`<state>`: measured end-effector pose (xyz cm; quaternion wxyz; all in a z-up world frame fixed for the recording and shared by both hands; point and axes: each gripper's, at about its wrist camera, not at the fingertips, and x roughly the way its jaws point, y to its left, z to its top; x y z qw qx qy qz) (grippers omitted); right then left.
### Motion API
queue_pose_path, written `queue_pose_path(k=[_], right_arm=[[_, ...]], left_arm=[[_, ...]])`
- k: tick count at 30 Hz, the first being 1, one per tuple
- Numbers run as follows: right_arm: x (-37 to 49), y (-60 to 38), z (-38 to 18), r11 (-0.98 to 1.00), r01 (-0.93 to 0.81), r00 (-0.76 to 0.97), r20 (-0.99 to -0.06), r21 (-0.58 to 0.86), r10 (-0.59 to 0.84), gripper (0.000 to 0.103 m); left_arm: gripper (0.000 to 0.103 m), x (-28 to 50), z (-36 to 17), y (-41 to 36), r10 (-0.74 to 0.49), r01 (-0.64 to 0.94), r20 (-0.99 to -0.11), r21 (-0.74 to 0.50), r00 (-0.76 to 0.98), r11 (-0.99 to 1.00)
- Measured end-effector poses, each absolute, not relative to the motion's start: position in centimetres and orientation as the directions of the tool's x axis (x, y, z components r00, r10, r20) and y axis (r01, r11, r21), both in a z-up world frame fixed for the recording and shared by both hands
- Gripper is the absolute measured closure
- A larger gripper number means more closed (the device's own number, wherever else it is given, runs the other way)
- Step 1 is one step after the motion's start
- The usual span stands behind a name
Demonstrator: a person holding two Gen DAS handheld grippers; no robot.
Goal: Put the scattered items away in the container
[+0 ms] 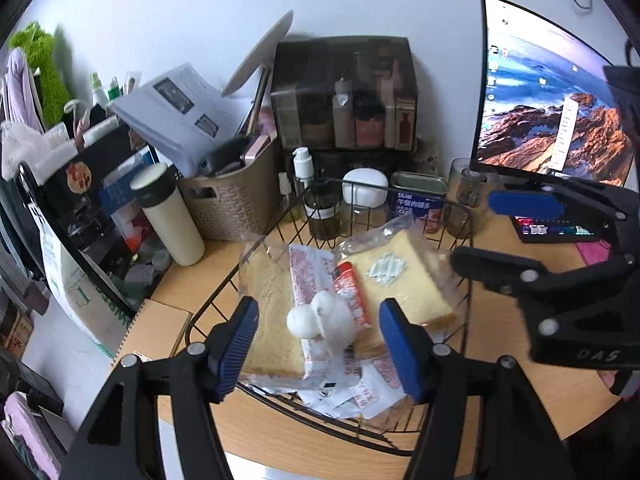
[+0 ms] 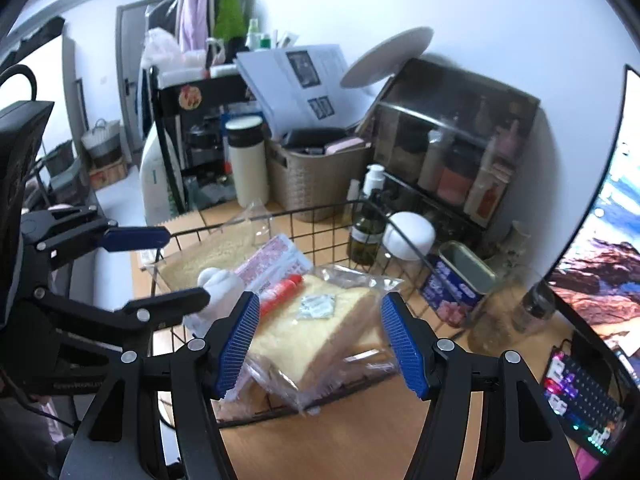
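Observation:
A black wire basket (image 1: 466, 240) (image 2: 256, 210) stands on the wooden desk. It holds two bagged bread slices (image 1: 404, 280) (image 2: 320, 332), a pink-printed packet (image 1: 308, 276) (image 2: 276, 260), a red tube (image 1: 352, 292) (image 2: 280, 292) and several small sachets (image 1: 360, 396). A white cotton wad (image 1: 320, 318) (image 2: 220, 284) lies on top, loose between my open left gripper's (image 1: 318, 350) (image 2: 168, 264) fingers. My right gripper (image 2: 320, 344) (image 1: 472, 232) is open and empty over the right bread slice.
Behind the basket stand a dark bottle (image 1: 322, 216), a white jar (image 1: 365, 188), a blue tin (image 1: 416, 204) and a glass jar (image 1: 468, 196). A woven basket (image 1: 236, 204), a cream tumbler (image 1: 168, 216), a cosmetics organiser (image 1: 344, 96), a monitor (image 1: 552, 96) and a keyboard (image 2: 584, 404) crowd the desk.

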<state>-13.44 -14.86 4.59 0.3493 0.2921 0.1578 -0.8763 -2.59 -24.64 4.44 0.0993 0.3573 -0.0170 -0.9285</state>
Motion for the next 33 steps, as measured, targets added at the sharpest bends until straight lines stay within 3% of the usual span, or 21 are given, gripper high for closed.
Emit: queue_pose_path(k=[4, 18, 23, 33], right_arm=[[-12.2, -11.1, 5.5, -0.761, 0.647, -0.617, -0.623, -0.054, -0.480, 0.039], [-2.9, 6.6, 3.5, -0.991, 0.130, -0.708, -0.703, -0.036, -0.067, 0.039], [0.6, 10.8, 2.6, -1.000, 0.022, -0.706, -0.708, 0.014, -0.025, 0.039], [1.9, 11.6, 2.1, -0.999, 0.014, -0.701, -0.713, 0.033, -0.033, 0.039]], left_arm=[[0.032, -2.2, 5.1, -22.0, -0.139, 0.123, -0.658, 0.071, -0.740, -0.990], [0.031, -1.1, 3.6, -7.0, 0.063, -0.099, -0.727, 0.006, -0.684, -0.995], [0.031, -0.3, 2.5, -4.0, 0.051, -0.096, -0.740, 0.018, -0.671, -0.995], [0.030, 0.3, 1.1, -2.1, -0.014, -0.063, -0.762, 0.072, -0.648, -0.995]])
